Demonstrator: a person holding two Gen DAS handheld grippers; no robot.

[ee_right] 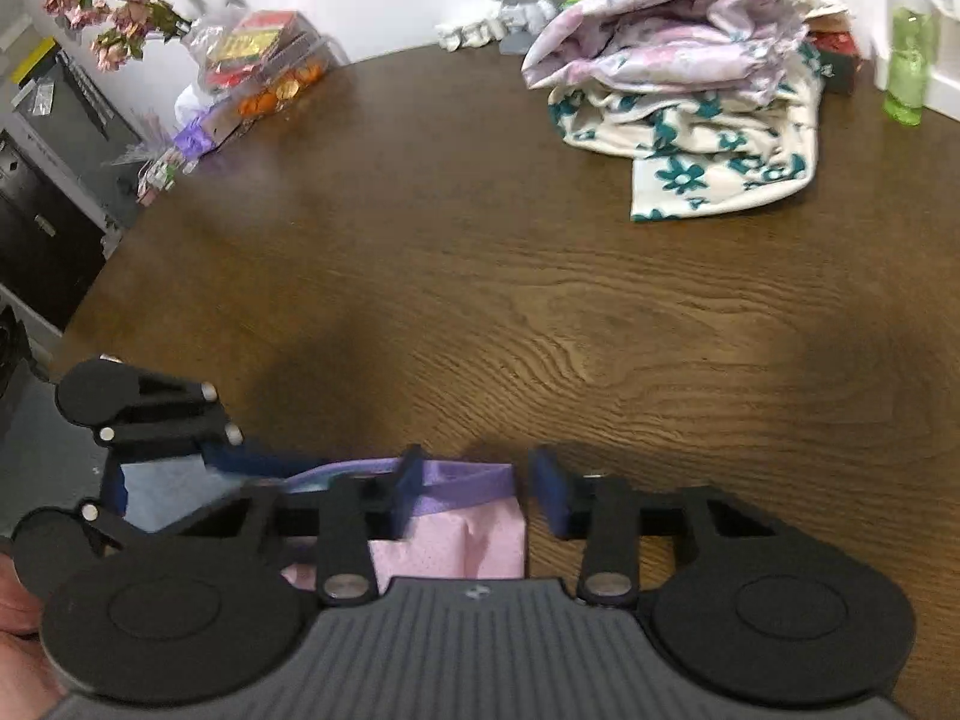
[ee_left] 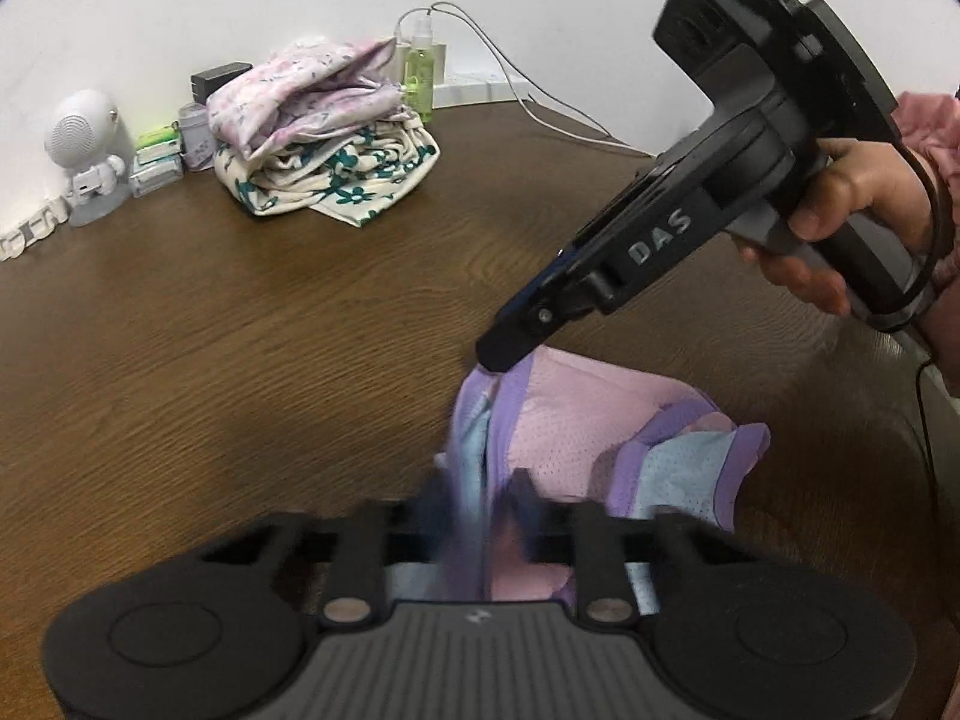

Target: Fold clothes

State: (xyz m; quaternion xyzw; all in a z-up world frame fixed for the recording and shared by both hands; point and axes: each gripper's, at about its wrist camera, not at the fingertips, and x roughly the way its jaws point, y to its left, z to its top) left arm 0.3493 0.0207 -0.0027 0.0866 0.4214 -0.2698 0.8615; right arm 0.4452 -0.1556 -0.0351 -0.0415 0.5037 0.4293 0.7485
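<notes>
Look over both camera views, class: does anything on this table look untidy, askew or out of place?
Yes. The pile of floral clothes at the back of the table is rumpled, with one flowered piece spilling toward the middle. The pink and purple mesh garment near the left gripper and right gripper is bunched, not flat. Nothing looks spilled or damaged.

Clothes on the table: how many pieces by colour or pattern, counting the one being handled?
Pink and purple mesh garment, at both grippers: 1
Lilac floral garment, top of the pile: 1
Cream garment with teal flowers, under it: 1
Total: 3
</notes>
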